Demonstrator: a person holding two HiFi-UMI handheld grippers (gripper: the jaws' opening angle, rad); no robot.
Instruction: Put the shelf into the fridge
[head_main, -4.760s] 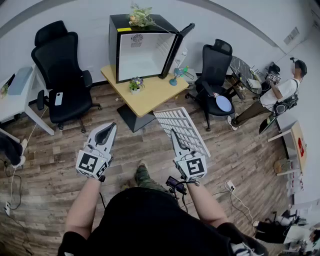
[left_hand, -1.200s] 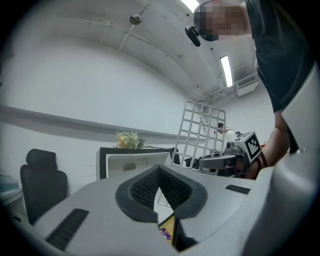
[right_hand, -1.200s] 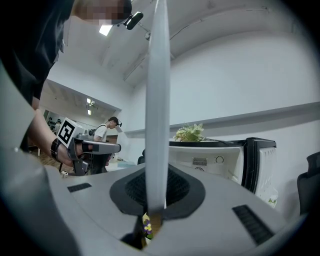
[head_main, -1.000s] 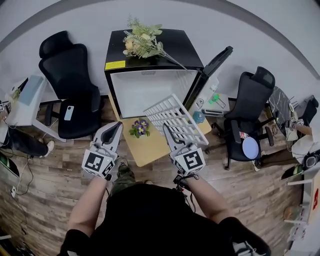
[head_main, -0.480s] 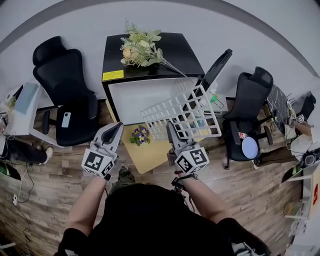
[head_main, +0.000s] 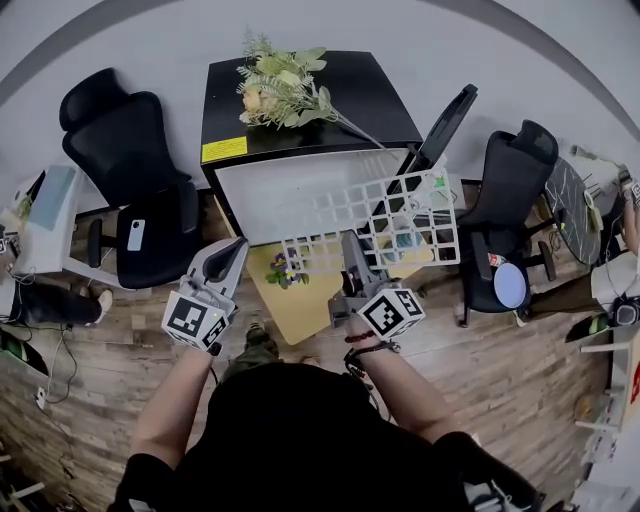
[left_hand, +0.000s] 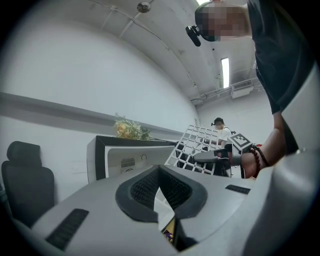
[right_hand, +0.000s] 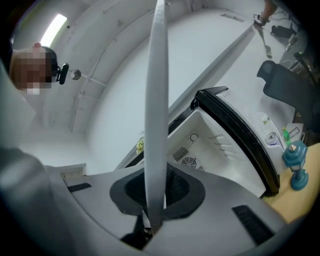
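Head view looks down on the right gripper (head_main: 351, 250), whose fingers are clamped on the near edge of a white wire shelf (head_main: 400, 215). The shelf stands tilted in the air above the wooden table (head_main: 300, 318), in front of the open mouth of the black fridge (head_main: 310, 105) and beside its swung-out door (head_main: 442, 122); it is not yet inside. A bunch of flowers (head_main: 280, 85) lies on the fridge top, and a small potted plant (head_main: 284, 272) sits on the table below the shelf.

Right gripper view has the shelf edge-on, a white bar (right_hand: 156, 100) rising from between the closed pads, with the white fridge interior (right_hand: 210, 145) behind it.

Left gripper (head_main: 228, 255) is held apart to the left over the table edge. Its own view shows the fingertips (left_hand: 150, 187) pressed together with nothing between them.
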